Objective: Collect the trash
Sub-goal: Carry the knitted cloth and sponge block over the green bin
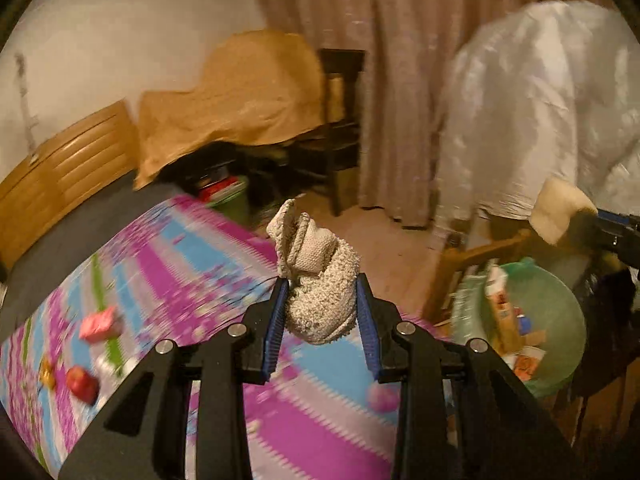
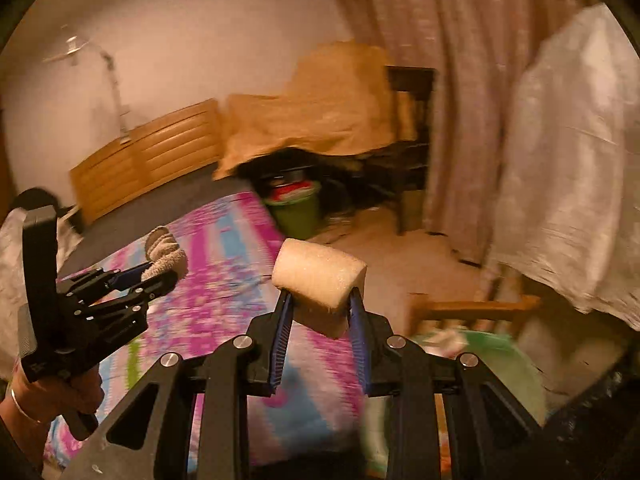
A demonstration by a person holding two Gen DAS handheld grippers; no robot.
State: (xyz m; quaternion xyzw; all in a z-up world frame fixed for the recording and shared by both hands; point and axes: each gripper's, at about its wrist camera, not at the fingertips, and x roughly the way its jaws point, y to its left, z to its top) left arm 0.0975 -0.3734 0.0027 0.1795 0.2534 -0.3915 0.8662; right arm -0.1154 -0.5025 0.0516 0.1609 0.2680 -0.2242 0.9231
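Note:
My left gripper point(image 1: 322, 286) is shut on a crumpled grey knitted cloth point(image 1: 318, 276) and holds it above the bed's pink and blue patterned cover point(image 1: 168, 256). It also shows at the left of the right wrist view point(image 2: 160, 270), with the cloth point(image 2: 166, 254) in it. My right gripper point(image 2: 320, 298) is shut on a pale yellow foam block point(image 2: 318, 280), held above the cover's edge. That block point(image 1: 558, 210) shows at the far right of the left wrist view. A trash bin lined with a green bag point(image 1: 536, 332) stands beside the bed and holds cartons and wrappers.
A pink packet point(image 1: 100, 324) and a red apple point(image 1: 82, 384) lie on the cover. A second green bin point(image 2: 298, 208) stands beyond the bed under a tan cloth point(image 2: 320, 108). A dark chair point(image 1: 340, 128), curtains point(image 1: 392, 80) and a white sheet point(image 1: 532, 112) stand behind.

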